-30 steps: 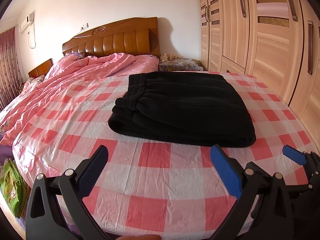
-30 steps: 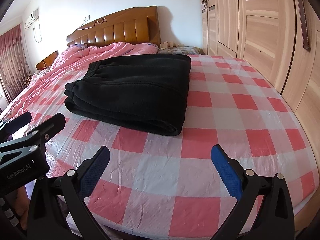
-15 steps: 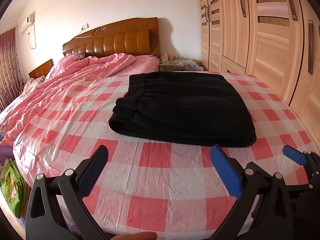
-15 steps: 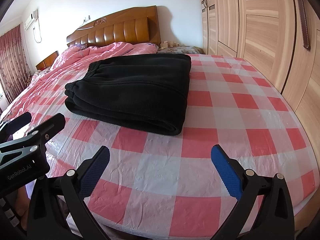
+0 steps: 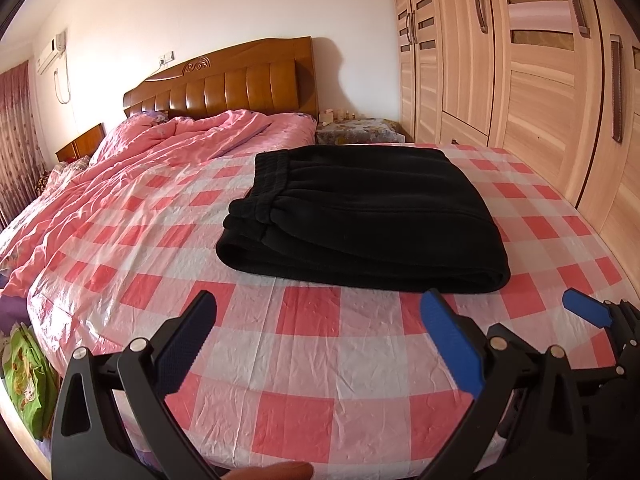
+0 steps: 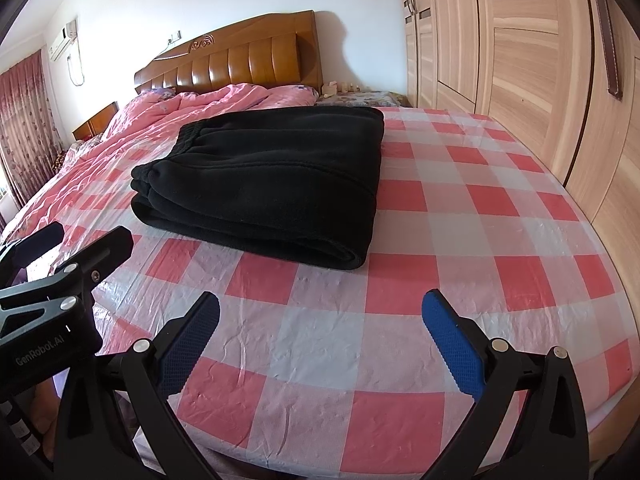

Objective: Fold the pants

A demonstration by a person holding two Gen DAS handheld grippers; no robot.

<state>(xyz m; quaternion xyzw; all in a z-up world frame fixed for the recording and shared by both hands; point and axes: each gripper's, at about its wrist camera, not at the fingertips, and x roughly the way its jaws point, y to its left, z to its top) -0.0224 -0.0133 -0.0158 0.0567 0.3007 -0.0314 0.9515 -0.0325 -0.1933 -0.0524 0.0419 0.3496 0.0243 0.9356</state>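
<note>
A: Where are the black pants (image 5: pixel 368 216) placed?

B: Folded compactly mid-bed on the checkered cover (image 5: pixel 304 320), so folding is judged complete.

A: And the tools?

B: Left tool (image 5: pixel 318 340) and right tool (image 6: pixel 320 340) are held near, wide apart, empty.

Stood at twelve o'clock: wooden headboard (image 5: pixel 224 84) against white wall (image 5: pixel 224 4). Ran along three o'clock: pale wardrobe (image 5: pixel 532 60). Hung at nine o'clock: curtain (image 5: pixel 16 136).
</note>
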